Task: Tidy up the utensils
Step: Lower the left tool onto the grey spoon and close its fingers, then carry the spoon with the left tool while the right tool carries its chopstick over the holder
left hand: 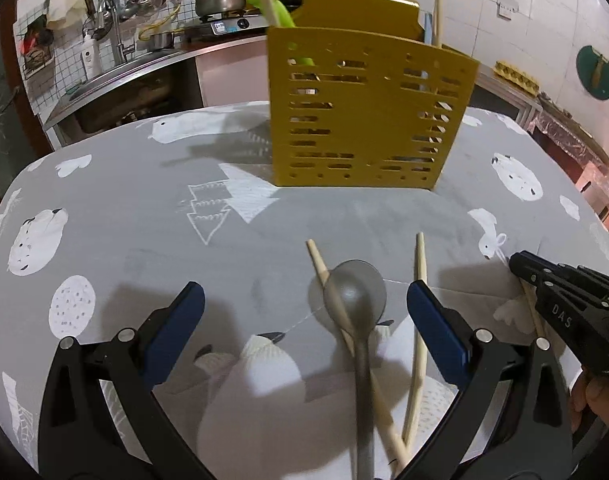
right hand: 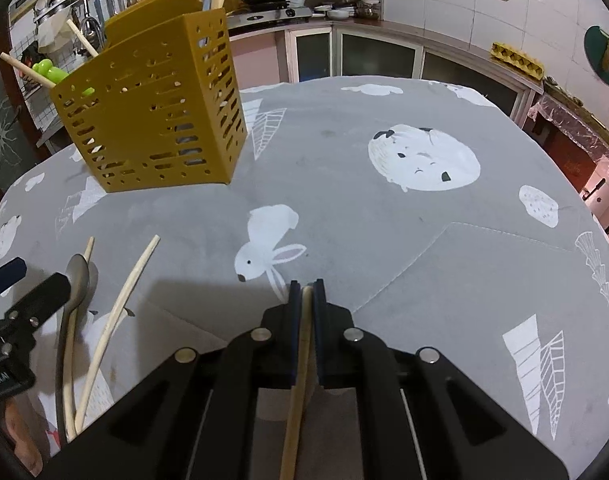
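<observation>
Both wrist views look steeply down along their own fingers, close over the grey animal-print tabletop (left hand: 144,220). Ahead of both fingers stands the shared slotted mustard-yellow plastic utensil holder (left hand: 368,120), with the grey spoon (right hand: 77,276) also shared.

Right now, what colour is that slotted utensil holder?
Mustard yellow holder, clearest in the left wrist view.

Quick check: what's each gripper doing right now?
Left gripper: open, holding nothing, over the spoon.
Right gripper: shut on a chopstick.
</observation>
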`<state>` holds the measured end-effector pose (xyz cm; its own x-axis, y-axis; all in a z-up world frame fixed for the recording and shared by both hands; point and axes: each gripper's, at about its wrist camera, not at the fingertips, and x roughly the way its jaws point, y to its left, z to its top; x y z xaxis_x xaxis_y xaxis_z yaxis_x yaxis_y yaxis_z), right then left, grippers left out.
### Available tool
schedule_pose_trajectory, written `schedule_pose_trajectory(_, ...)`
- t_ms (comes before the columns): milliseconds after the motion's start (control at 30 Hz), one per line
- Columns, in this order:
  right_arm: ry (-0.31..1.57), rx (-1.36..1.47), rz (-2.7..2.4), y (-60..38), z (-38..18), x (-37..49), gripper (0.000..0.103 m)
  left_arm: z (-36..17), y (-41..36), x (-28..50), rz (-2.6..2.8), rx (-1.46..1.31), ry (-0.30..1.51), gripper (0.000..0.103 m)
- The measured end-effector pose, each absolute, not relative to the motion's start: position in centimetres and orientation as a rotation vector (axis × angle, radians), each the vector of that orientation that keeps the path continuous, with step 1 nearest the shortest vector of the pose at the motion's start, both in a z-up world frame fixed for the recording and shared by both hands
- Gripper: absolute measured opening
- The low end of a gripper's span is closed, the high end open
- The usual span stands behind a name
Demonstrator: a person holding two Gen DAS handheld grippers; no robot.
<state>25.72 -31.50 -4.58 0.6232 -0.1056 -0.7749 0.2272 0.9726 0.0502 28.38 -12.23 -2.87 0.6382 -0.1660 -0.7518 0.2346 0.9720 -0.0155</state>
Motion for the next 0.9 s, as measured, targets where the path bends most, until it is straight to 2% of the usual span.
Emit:
schedule_pose_trajectory(100,0.876,0.145,-0.191,-31.5,-4.7,25.8,0.007,-3.1,-12.6,28.6,-0.244,0.083,0.866,0.093)
schedule_pose_trajectory(200,0.875,0.146,-0.19,-31.5,-4.7,25.7,0.007,-3.4,-13.3,28.9,-0.254,0.094,0.887,0.084)
schedule_pose_trajectory(267,0.874,0.148,-0.19,-31.5,-4.8,25.7,0.007,-3.6,-13.7,29.1,-0.264,0.104,0.902,0.074)
schedule_pose_trajectory(500,0.875,0.149,-0.19,-31.5,-4.8,25.6,0.006,-4.0,-14.5,29.9,-0.292,0.094,0.936,0.059)
schedule_pose_trajectory(567,0.875,0.153,-0.188,-31.5,-4.8,25.6,0.007,-4.1,-14.5,30.1,-0.302,0.087,0.947,0.048)
schedule_pose_trajectory(633,0.875,0.155,-0.188,-31.5,-4.8,25.6,0.006,-4.3,-14.6,30.2,-0.303,0.087,0.956,0.042)
schedule_pose_trajectory(767,0.871,0.155,-0.192,-31.5,-4.7,25.6,0.006,-4.2,-14.7,30.2,-0.308,0.091,0.946,0.035)
schedule_pose_trajectory(900,0.859,0.158,-0.19,-31.5,-4.5,25.3,0.006,-3.8,-14.4,30.0,-0.308,0.086,0.924,0.035)
